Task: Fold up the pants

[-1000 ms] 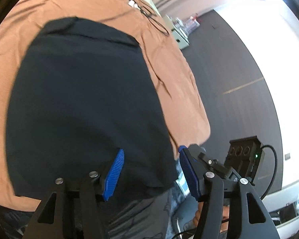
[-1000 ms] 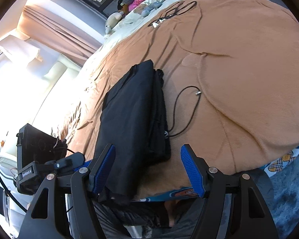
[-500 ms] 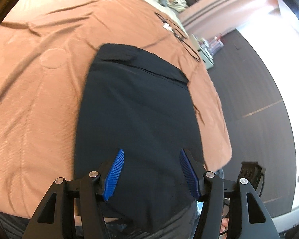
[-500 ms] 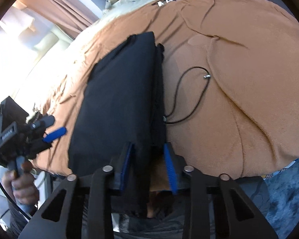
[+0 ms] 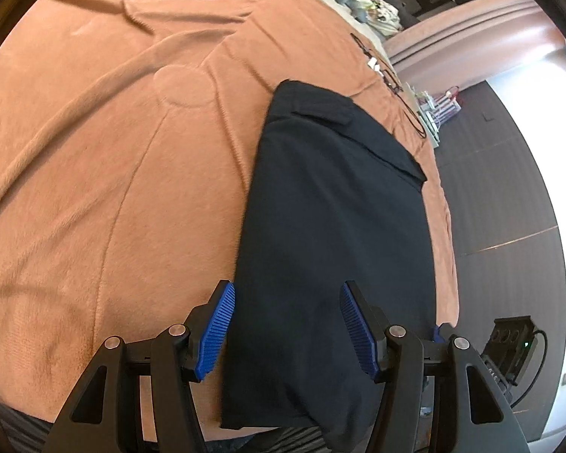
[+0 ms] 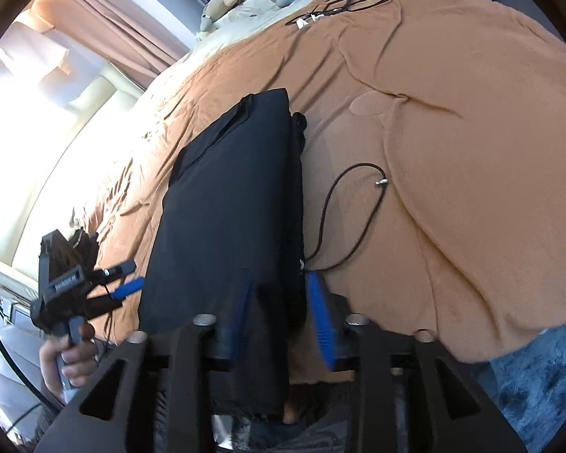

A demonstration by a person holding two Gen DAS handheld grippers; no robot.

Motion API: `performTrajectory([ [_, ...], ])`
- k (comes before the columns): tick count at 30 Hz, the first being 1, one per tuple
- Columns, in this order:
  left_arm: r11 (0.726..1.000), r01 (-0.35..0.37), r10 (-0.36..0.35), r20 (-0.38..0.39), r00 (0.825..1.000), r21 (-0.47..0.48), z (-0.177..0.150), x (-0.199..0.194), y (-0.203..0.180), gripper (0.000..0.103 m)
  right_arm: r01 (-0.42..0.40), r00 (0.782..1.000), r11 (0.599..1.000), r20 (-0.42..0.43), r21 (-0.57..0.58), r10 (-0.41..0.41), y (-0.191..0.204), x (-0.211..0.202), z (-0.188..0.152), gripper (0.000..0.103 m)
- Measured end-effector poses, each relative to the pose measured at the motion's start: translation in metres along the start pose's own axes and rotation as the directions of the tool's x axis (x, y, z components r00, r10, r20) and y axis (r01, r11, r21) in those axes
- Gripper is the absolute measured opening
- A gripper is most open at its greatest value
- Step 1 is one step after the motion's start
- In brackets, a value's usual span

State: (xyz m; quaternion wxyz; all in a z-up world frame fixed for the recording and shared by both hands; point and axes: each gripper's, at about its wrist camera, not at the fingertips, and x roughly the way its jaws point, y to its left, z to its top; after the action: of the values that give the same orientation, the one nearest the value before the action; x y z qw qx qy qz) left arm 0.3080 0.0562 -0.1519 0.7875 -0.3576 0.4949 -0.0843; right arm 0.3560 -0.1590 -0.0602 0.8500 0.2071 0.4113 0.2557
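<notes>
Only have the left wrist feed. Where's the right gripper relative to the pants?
Observer: The right gripper straddles the near right edge of the folded black pants. Its jaws have just been opening, with cloth between the pads.
Operator: Anything lying by that edge?
Observer: A black cord with a metal tip loops on the brown blanket. It seems to run out from the pants' edge.
Operator: Is the left gripper visible there?
Observer: Yes, the left gripper is off the pants' left side, open and holding nothing.

Two downward wrist views, shared pants point(image 5: 332, 226)
</notes>
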Motion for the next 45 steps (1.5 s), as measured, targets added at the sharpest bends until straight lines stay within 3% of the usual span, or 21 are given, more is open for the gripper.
performTrajectory([
  [1, 1.000, 0.000, 0.000, -0.004, 1.000, -0.005, -0.001, 0.001, 0.003, 0.060, -0.016, 1.000, 1.000, -0.002, 0.008, 0.016, -0.001, 0.004, 0.001, 0.054],
  [8, 0.999, 0.042, -0.042, -0.051, 0.998, -0.009, -0.012, 0.008, 0.007, 0.058, -0.033, 0.998, 0.999, -0.057, 0.043, 0.035, -0.010, 0.042, -0.005, 0.054],
  [10, 0.999, 0.042, -0.042, -0.065, 0.997, -0.001, -0.017, 0.012, 0.005, 0.051, -0.053, 0.997, 0.996, -0.053, 0.072, 0.057, -0.013, 0.049, -0.007, 0.050],
  [12, 1.000, 0.028, -0.027, -0.084, 0.996, 0.011, -0.020, 0.017, 0.005, 0.029, -0.070, 0.996, 0.992, -0.045, 0.101, 0.075, -0.017, 0.053, -0.009, 0.047],
  [15, 0.999, 0.032, -0.031, -0.080, 0.996, 0.019, -0.020, 0.012, 0.004, 0.013, -0.071, 0.997, 0.989, -0.034, 0.126, 0.076, -0.018, 0.050, -0.008, 0.039],
  [18, 0.999, 0.034, -0.031, -0.075, 0.997, 0.032, -0.016, 0.002, 0.001, 0.010, -0.073, 0.996, 0.989, -0.034, 0.131, 0.078, -0.015, 0.045, -0.010, 0.031],
  [29, 0.998, -0.035, 0.040, -0.117, 0.992, 0.047, -0.001, -0.021, 0.025, 0.013, -0.153, 0.977, 0.979, -0.128, 0.135, 0.170, 0.007, 0.047, -0.033, 0.024],
  [33, 0.995, -0.080, 0.086, -0.101, 0.991, 0.064, 0.008, -0.021, 0.021, 0.021, -0.139, 0.985, 0.984, -0.088, 0.115, 0.149, 0.002, 0.033, -0.020, 0.025],
  [37, 0.996, -0.073, 0.077, -0.066, 0.995, 0.059, 0.019, -0.021, 0.018, 0.039, -0.152, 0.988, 0.981, -0.001, 0.117, 0.153, -0.012, 0.015, 0.000, 0.063],
  [45, 0.997, -0.052, 0.054, -0.031, 0.998, 0.048, 0.046, -0.013, 0.017, 0.043, -0.196, 0.980, 0.969, -0.005, 0.149, 0.199, -0.020, 0.046, 0.030, 0.063],
])
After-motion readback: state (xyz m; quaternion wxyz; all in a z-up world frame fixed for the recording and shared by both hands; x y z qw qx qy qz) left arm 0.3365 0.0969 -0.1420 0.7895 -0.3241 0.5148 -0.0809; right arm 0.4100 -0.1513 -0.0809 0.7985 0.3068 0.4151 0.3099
